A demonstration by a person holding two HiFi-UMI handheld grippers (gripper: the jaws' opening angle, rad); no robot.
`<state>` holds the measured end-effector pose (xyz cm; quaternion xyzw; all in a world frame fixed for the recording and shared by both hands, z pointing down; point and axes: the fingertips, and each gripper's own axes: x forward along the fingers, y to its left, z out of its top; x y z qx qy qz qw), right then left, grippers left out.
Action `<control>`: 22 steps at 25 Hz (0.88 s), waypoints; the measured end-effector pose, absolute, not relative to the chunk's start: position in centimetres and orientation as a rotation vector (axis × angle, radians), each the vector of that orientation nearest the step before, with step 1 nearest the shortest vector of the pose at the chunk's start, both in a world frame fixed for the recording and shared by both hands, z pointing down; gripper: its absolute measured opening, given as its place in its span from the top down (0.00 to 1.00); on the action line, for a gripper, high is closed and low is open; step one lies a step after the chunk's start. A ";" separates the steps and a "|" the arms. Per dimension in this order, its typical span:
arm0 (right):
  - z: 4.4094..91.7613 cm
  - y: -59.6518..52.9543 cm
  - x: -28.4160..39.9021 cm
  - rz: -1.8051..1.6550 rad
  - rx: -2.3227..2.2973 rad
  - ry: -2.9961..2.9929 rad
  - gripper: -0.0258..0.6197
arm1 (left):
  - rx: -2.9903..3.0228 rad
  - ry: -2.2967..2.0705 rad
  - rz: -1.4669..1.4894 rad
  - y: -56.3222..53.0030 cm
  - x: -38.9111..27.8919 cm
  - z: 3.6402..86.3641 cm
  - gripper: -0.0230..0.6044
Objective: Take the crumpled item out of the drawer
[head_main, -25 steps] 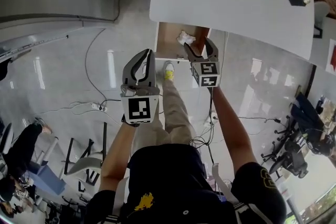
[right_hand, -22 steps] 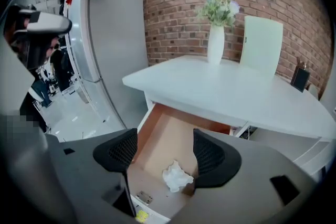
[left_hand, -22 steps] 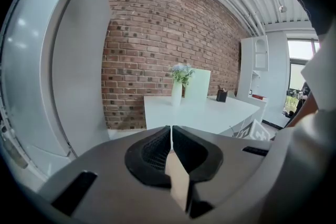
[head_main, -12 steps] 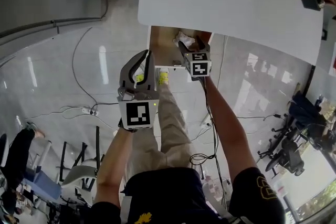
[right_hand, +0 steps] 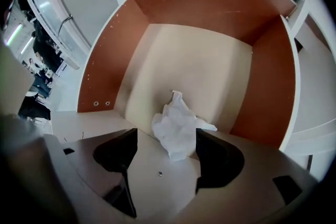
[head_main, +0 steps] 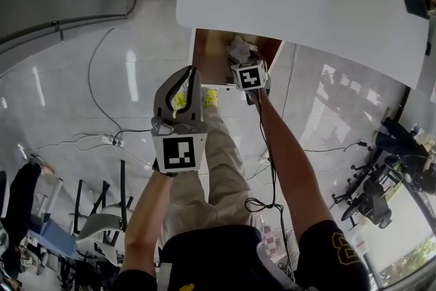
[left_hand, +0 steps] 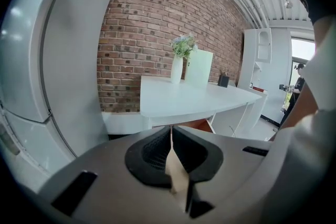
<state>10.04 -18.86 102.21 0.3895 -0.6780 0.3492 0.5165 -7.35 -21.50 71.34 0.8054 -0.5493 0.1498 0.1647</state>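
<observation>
The right gripper (right_hand: pixel 167 136) is inside the open drawer (right_hand: pixel 110 50), with its jaws apart. The crumpled paper (right_hand: pixel 178 126) lies on the drawer floor in the gap between the jaws, level with their tips. It sits closer to the right-hand jaw than to the left-hand jaw, and the views do not show whether it touches either one. The brown drawer walls stand to either side of the jaws, and the back wall is ahead of them. The left gripper (left_hand: pixel 171 136) is held outside the drawer, with its jaws closed together and nothing clamped between them. Ahead of the left gripper's jaw tips stands the white table (left_hand: pixel 184 99), with a vase (left_hand: pixel 177 68) on it and a brick wall (left_hand: pixel 142 23) behind.
</observation>
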 end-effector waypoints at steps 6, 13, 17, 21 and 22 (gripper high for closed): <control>102.7 -18.5 10.7 0.948 0.969 -1.566 0.48 | 2.287 -1.565 0.424 -20.5 -7.6 71.7 0.92; 103.5 -18.2 11.5 1.029 0.998 -1.489 0.78 | 2.291 -1.546 0.430 -19.1 -7.1 72.4 0.92; 102.7 -18.9 11.8 0.953 1.060 -1.531 0.92 | 2.299 -1.549 0.431 -18.8 -7.1 71.9 0.92; 99.2 -19.1 10.9 0.862 1.080 -1.627 0.92 | 2.308 -1.553 0.443 -18.7 -7.5 69.8 0.92; 97.5 -19.3 10.3 0.845 1.089 -1.669 0.92 | 2.319 -1.550 0.453 -18.7 -7.7 69.1 0.92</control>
